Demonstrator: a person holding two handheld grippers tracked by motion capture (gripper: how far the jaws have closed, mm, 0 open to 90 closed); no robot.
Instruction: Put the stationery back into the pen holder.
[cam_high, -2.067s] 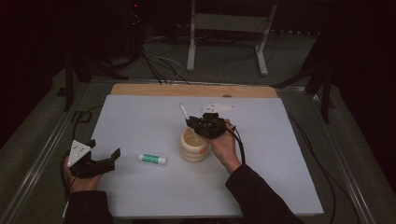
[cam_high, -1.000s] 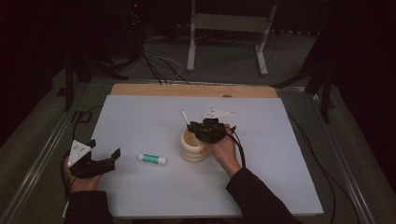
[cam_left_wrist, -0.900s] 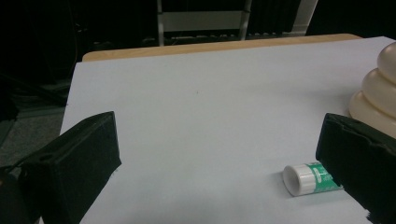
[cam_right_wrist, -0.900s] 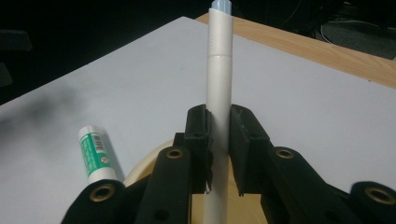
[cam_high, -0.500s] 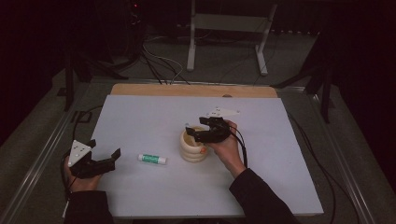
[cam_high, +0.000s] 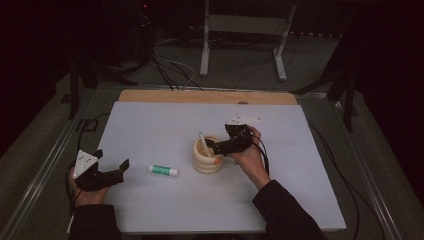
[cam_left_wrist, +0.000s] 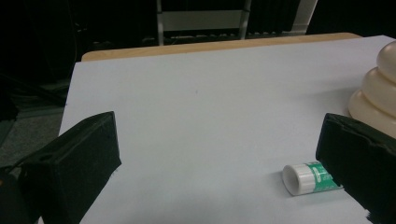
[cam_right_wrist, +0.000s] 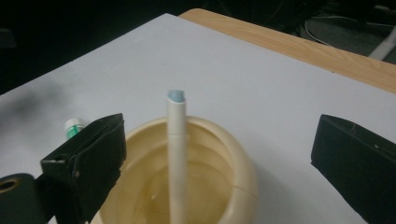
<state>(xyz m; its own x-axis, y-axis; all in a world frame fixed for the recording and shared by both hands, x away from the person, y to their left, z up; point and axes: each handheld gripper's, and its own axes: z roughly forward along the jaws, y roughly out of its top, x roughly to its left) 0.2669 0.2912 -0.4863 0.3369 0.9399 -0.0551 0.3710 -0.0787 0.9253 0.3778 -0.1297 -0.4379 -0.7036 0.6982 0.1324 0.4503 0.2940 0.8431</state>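
Note:
A cream ribbed cup (cam_high: 206, 159) stands mid-table with a white pen (cam_high: 202, 142) leaning in it. My right gripper (cam_high: 216, 147) hovers at the cup's right rim. Its jaws have just been opening and stand apart on either side of the pen (cam_right_wrist: 176, 154), not touching it, above the cup (cam_right_wrist: 243, 184). A green-and-white tube (cam_high: 163, 170) lies left of the cup. My left gripper (cam_high: 111, 169) rests open at the near left, with the tube (cam_left_wrist: 312, 177) by its right jaw and the cup (cam_left_wrist: 379, 88) beyond.
A white sheet (cam_high: 150, 125) covers the table, and a wooden strip (cam_high: 207, 96) shows along the far edge. Beyond stand a metal frame (cam_high: 240, 30) and floor cables. The tube's cap (cam_right_wrist: 74, 126) peeks past my right gripper's left jaw.
The right gripper lowered the pen into the cup and let it go, its jaws now wide apart. The left gripper and the tube have not moved.

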